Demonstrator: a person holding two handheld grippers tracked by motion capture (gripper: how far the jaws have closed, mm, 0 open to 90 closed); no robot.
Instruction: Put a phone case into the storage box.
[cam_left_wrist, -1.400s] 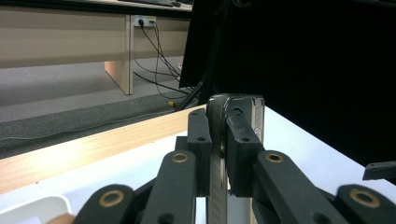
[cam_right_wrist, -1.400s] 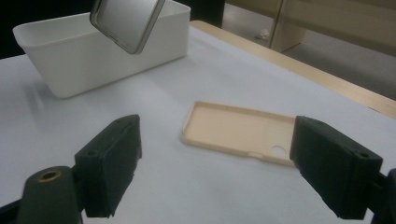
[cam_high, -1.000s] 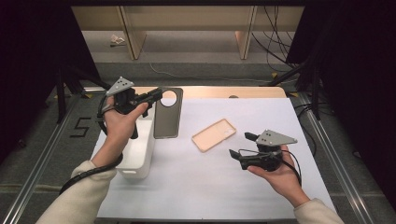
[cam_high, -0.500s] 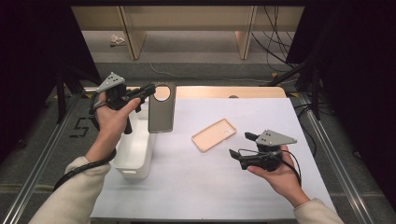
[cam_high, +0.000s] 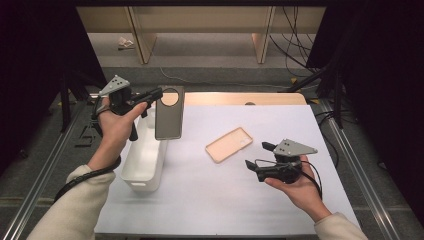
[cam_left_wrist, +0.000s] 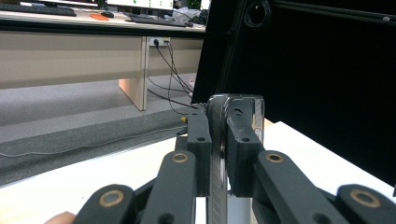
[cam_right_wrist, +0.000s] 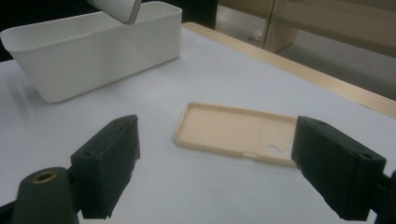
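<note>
Since a second ago my left hand has carried the phone (cam_high: 168, 114) up and away from me, off the surface, so it now hangs in the air over the far end of the white bin (cam_high: 145, 159); my right hand has not shifted. The phone is dark, with a round camera ring near its top, and it hangs upright with its back toward the high camera. My left tongs (cam_high: 156, 94) are clamped on its upper edge: in the left gripper view both black pads press flat on either side of the thin body of the phone (cam_left_wrist: 218, 154), which stands edge-on between them. The bin sits on the white surface (cam_high: 210, 200) at my left, long side running away from me, and the phone's lower corner (cam_right_wrist: 116, 9) shows above its rim in the right gripper view. Well to the right of the bin lies a beige phone case (cam_high: 229, 144), hollow side up, flat on the surface. My right tongs (cam_high: 256, 156) hover near it with the jaws spread wide and nothing between them; the case (cam_right_wrist: 236, 133) lies just beyond them.
</note>
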